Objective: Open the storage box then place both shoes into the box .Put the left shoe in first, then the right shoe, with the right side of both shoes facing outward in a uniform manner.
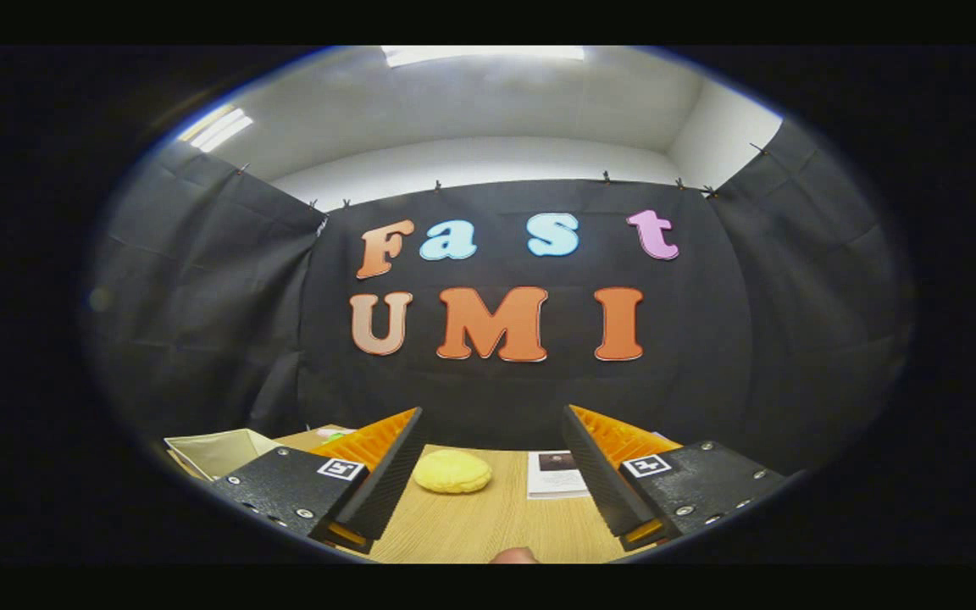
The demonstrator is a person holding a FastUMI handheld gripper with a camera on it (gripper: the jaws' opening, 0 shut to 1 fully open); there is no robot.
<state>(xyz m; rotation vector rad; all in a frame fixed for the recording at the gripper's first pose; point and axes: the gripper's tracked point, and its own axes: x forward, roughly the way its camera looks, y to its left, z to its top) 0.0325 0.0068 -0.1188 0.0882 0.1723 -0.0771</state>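
Your gripper (490, 474) has its fingers spread wide, holding nothing. The storage box (219, 451) sits at the desk's (488, 525) far-left corner, left of the fingers.

On the one table (488, 525) there is one yellow pad (452, 472) far left of centre, one paper card (554, 474) to its right, one open box (217, 451) far left, and one gripper (492, 432) with two parted fingers (386, 487).

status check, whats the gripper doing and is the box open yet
Gripper open, holding nothing. Pale box beyond the left finger, top looks open. Yellow pad and booklet on table ahead.
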